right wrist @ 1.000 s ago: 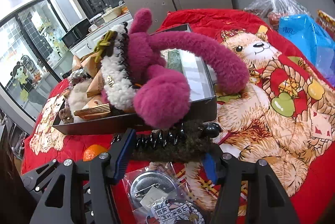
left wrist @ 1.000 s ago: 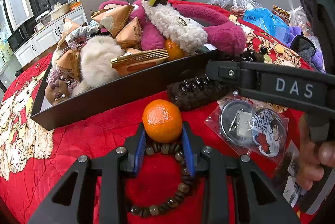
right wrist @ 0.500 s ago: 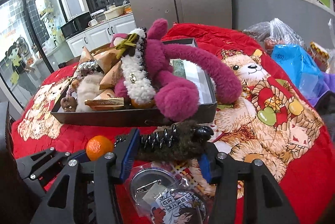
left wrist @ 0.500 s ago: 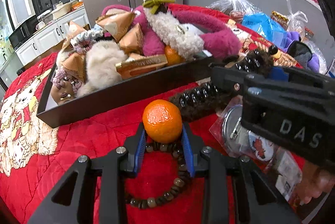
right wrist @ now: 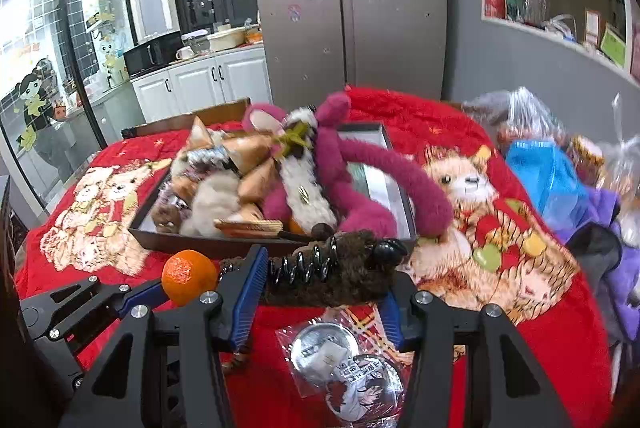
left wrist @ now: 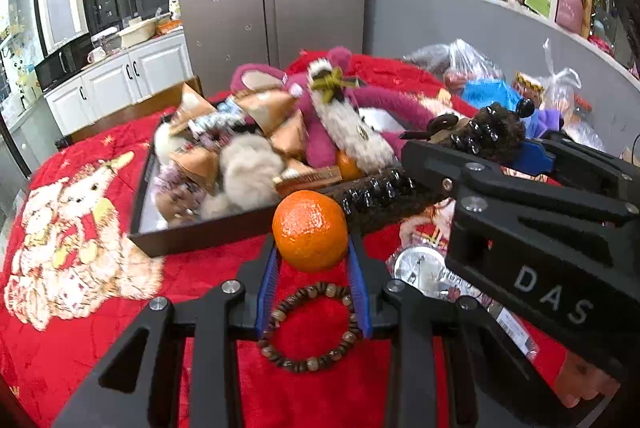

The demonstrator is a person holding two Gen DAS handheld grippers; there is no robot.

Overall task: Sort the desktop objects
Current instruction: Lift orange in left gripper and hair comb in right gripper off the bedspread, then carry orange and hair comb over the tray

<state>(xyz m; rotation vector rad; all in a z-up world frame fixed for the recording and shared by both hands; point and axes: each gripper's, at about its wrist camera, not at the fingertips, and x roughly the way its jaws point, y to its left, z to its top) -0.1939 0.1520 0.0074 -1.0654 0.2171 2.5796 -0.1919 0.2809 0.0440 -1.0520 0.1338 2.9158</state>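
With my left tongs (left wrist: 312,268) clenched on the orange (left wrist: 310,230) and right tongs (right wrist: 320,292) grasping the hair clip (right wrist: 332,268), I clear the tray (left wrist: 208,234) wall before releasing.

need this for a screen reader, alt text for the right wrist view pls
The right tool grips a furry brown hair claw above a red blanket, while the left tool holds an orange. Behind sits a dark tray piled with plush toys.
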